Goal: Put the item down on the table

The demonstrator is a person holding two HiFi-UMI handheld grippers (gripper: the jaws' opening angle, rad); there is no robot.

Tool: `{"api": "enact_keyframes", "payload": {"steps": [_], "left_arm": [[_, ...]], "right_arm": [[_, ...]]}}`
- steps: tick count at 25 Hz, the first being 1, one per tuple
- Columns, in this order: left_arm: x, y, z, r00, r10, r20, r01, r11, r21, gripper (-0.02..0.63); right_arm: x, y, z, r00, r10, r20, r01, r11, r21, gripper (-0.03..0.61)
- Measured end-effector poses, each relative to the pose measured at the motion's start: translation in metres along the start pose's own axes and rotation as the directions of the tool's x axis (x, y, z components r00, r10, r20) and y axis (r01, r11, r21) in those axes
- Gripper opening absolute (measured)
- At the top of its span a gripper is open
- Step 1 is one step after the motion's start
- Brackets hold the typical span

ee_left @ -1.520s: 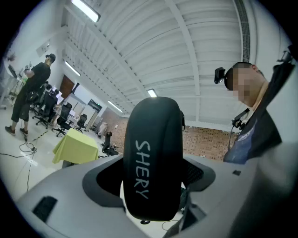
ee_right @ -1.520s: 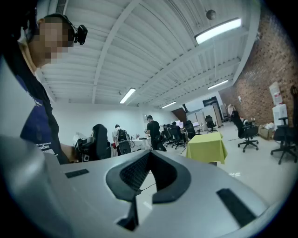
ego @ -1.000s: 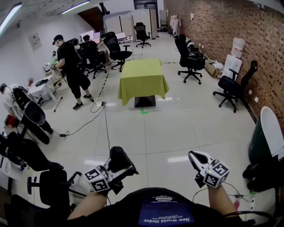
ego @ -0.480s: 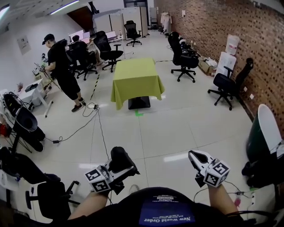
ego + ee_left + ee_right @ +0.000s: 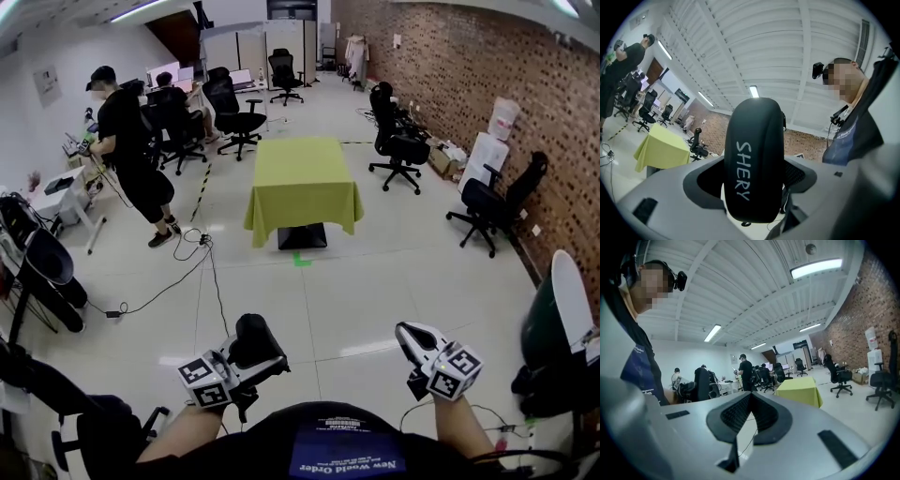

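Left claw: the left gripper (image 5: 251, 361) is clamped on the black item (image 5: 754, 159), one jaw on each side of its lower half.
Right claw: the right gripper (image 5: 749, 401) has its jaws pressed together with nothing between them.
Where the item is: up in the air in front of the person's waist, well apart from the green-clothed table (image 5: 302, 178), which stands far off at 12 o'clock.
Long axis: the item is a rounded oblong standing on end in the jaws. Its long axis runs up and down, and the lettering reads down its face.
Pointing: the free rounded end points up toward the ceiling. From the head view it seems to lean a little toward 12 o'clock.
Risk, grip: it looks smooth and curved and is gripped low, so I'd guess a jolt while walking could make it swing or slide out.
Risk, floor: a cable (image 5: 178, 277) trails at 10 o'clock and office chairs (image 5: 401, 141) stand at 1 o'clock, so drifting off line could snag a foot.
Risk, set-down: placed on its end it would likely topple, and flat looks safer. The cloth hides the table's edge, so a spot near the rim could let it roll off.
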State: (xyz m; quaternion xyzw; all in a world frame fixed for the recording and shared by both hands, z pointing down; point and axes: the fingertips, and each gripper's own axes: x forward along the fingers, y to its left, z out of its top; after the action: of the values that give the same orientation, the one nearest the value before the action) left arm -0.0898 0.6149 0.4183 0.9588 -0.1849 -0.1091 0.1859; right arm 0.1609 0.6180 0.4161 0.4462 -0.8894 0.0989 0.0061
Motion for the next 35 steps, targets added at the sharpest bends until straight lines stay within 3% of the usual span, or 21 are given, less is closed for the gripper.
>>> {"api": "enact_keyframes", "payload": {"steps": [10,24,35], "left_arm": [[0.013,0.093,0.03,0.998,0.062,0.025,-0.062,0.998,-0.009,0.355],[0.165,0.191,0.073,0.965,0.229,0.129,-0.232,0.973,0.007,0.356],[0.232,0.27,0.102,0.969,0.216,0.12,-0.217,0.976,-0.004,0.356]], "right_arm": [[0.111,-0.047,0.005,0.997,0.067,-0.035,-0.067,0.998,0.017,-0.014],[0.227,-0.215,0.071,0.951,0.302,-0.061,-0.306,0.951,-0.049,-0.014],[0.284,-0.302,0.088,0.959,0.277,-0.064,-0.279,0.96,-0.027,-0.014]]}}
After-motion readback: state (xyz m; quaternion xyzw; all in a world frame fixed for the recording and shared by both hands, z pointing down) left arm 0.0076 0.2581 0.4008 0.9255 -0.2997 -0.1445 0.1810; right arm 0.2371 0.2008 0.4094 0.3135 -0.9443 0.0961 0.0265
